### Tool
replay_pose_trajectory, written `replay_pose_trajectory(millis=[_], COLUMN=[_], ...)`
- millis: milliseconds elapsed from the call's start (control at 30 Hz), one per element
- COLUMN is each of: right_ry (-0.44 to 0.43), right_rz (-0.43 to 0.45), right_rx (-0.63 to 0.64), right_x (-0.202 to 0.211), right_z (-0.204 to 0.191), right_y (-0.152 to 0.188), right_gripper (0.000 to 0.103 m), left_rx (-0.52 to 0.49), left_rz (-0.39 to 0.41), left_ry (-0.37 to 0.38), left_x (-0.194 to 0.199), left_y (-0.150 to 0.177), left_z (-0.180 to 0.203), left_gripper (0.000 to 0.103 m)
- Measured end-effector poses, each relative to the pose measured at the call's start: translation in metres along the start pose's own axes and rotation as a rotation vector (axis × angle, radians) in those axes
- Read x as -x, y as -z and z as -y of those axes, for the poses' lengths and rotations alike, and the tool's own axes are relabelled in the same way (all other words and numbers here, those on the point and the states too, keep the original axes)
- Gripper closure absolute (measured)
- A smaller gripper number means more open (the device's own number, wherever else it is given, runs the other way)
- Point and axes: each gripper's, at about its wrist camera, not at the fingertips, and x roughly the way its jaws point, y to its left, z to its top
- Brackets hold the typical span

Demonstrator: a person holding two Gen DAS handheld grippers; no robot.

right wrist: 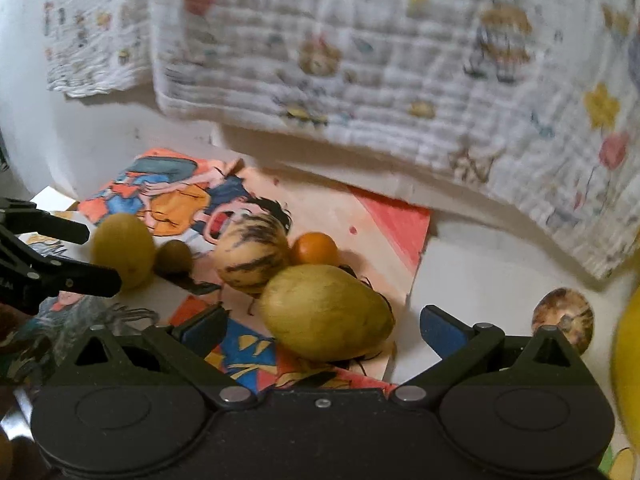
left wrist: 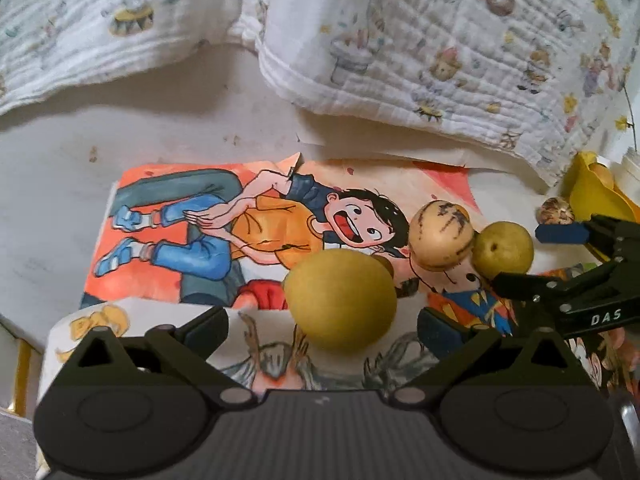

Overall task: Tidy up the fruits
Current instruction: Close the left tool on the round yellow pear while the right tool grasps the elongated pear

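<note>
on the counter point(left wrist: 52, 168), over overlapping cartoon sheets point(left wrist: 180, 216), the fruits are bunched close. the left claw point(left wrist: 322, 322) is held wide, empty, with a round green fruit point(left wrist: 340, 298) lying between its fingers. the right claw point(right wrist: 320, 326) is likewise spread wide and empty around a large pear-shaped green fruit point(right wrist: 326, 314). a striped melon-like fruit point(right wrist: 252, 254) is seen touching that fruit, with a small orange one point(right wrist: 314, 248) just behind and a small brown fruit point(right wrist: 174, 257) beside it. if either claw is shut off-centre, a smooth round fruit could be squeezed out and rolled into its neighbours, and the cluster scattered. loose paper could be dragged or creased by the fingertips. since both claws are crowded together, a collision is also risked.
</note>
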Motion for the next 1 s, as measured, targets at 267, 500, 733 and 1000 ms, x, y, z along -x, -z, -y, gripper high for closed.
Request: replay_pose_trajectory(millis=[267, 500, 733, 1000], right_ry=[0.002, 0.015, 0.031, 0.051], right_rz=[-0.008, -0.011, 0.011, 0.038], right_rx=[-0.026, -0.036, -0.049, -0.045], right_x=[-0.022, -0.031, -0.030, -0.022], right_z=[0.007, 0.007, 0.006, 0.008], right_y=[0.000, 0.003, 0.006, 0.008], right_gripper=[0.008, 0.015, 0.019, 0.034], left_rx=[-0.010, -0.031, -0.051, -0.108], left_rz=[0.006, 0.020, 0.044, 0.033], left_ry=[0.021, 0.037, 0.036, 0.026], left_x=[-0.022, -0.027, -0.028, -0.025], left_y=[-0.009, -0.014, -0.013, -0.011], left_z=[-0.003, -0.004, -0.003, 0.007], left_gripper=[0.001, 0.010, 0.024, 0.033])
